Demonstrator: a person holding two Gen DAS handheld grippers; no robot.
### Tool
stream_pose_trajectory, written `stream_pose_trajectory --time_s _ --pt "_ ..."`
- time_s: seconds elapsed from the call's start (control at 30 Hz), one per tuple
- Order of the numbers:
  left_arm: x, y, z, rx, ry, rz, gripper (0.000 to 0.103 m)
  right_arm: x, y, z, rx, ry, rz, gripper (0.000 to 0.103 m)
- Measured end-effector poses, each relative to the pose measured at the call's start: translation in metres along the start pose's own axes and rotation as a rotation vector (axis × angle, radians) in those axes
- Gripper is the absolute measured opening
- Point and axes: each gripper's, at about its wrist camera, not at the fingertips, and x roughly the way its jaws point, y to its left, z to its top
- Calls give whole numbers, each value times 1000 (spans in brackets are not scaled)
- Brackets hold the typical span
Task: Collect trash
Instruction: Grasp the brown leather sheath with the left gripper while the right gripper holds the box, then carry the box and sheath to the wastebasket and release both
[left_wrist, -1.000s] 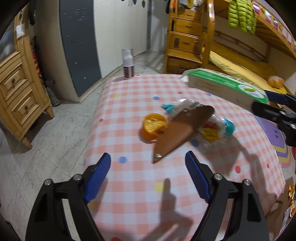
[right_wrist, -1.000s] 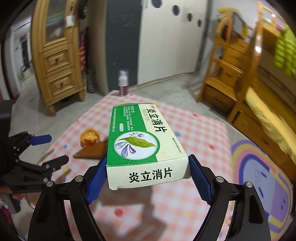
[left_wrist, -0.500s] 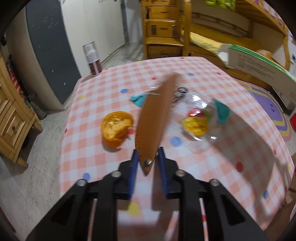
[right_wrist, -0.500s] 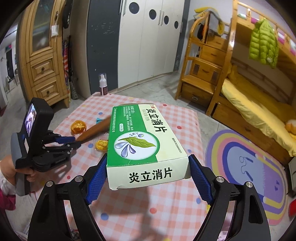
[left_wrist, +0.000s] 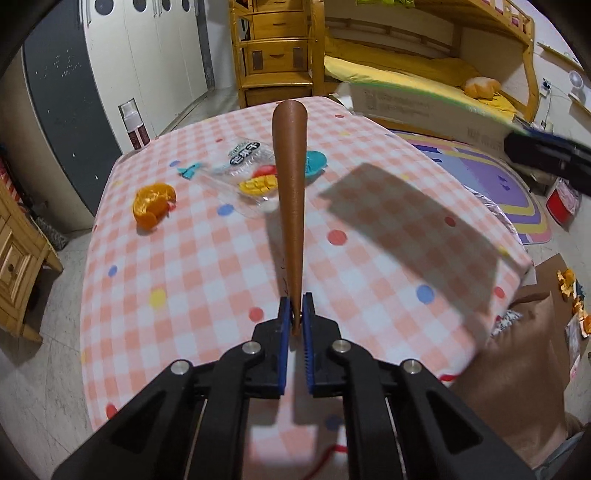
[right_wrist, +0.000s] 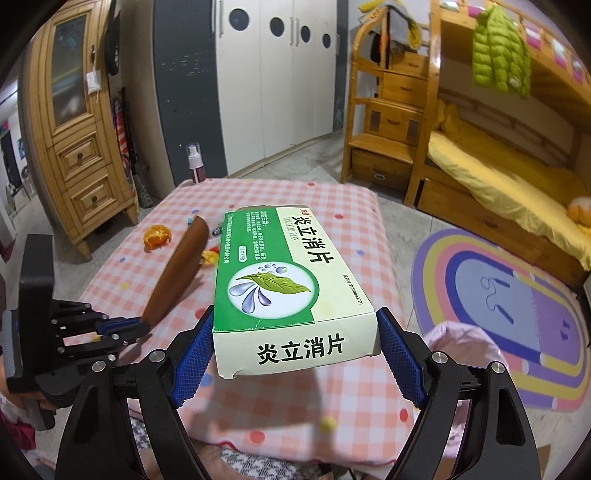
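The left tool (left_wrist: 295, 314) has just been closing, and now its blue pads pinch the narrow end of the brown sheath (left_wrist: 290, 192), a long, smooth, leathery-looking piece that widens and then tapers to a rounded tip. It sticks straight out ahead of the tool, lifted off the counter (left_wrist: 388, 258).

Ahead and to the left of that tool lies the orange peel (left_wrist: 153, 203), a curled, glossy cup, pale inside. Just right of the peel and behind the sheath sits the wrapper (left_wrist: 247, 173), clear crinkly plastic with teal ends and a yellow and red print. Both are still on the pink checked cloth, dotted and soft-looking, so that is what is left to pick up. The spray bottle (left_wrist: 135, 127) at the far left corner looks like no trash, though that is only a guess.

Over to the right tool (right_wrist: 295, 350): its jaws stand wide, pressed on the two long sides of the box (right_wrist: 291, 280), a flat green and white carton with a leaf print and a slightly dented near corner. The box is held in the air above the near edge of the counter.

So two pieces are in hand, neither yet dropped, and two remain. No bin shows for certain.
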Motion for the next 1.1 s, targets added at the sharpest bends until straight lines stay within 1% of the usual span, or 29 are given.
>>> stream_pose_trajectory --time_s 0.07,0.1,0.13,0.17,0.27,0.33,0.4,0.5,0.57,0.7,0.77,0.8,0.83,0.9,1.0,1.1 --pt "-2 -3 -3 0 3 0 14 0 -2 -6 8 9 -11 83" --pt "-2 -3 -4 3 1 8 21 -1 -4 -9 16 13 -10 83" --pt "-4 -4 -4 6 -3 9 26 -2 -7 -11 21 15 -8 83" --pt "-6 -5 -5 6 -7 4 29 -3 -10 -14 28 16 -9 83" --pt "-10 -6 -4 -5 -16 -15 40 -7 -17 -20 49 19 -8 83" --pt "-12 -8 -1 -13 -26 -11 54 -9 -22 -23 69 17 -4 83" --pt "-9 -8 5 -25 -31 1 61 -10 -25 -26 84 16 0 83" --pt "8 -1 20 -69 -16 -6 61 -13 -30 -28 95 11 -3 83" --pt "14 -1 26 -79 -9 -2 61 -15 -32 -30 100 9 -5 83" --pt "33 0 36 -62 15 19 61 -18 -38 -34 112 9 -14 83" --pt "40 1 37 -65 26 18 58 -18 -41 -35 120 10 -17 83" --pt "40 -1 37 -51 16 27 54 -18 -42 -35 124 10 -19 83" --pt "39 -3 37 -33 12 38 46 -18 -43 -36 127 10 -20 83" --pt "35 -4 37 -34 3 36 46 -18 -44 -36 132 9 -23 83" --pt "16 -8 39 -59 -53 -5 45 -22 -46 -36 135 -3 -32 83" --pt "-5 -23 46 -58 -100 -48 45 -28 -49 -36 136 -19 -57 83"
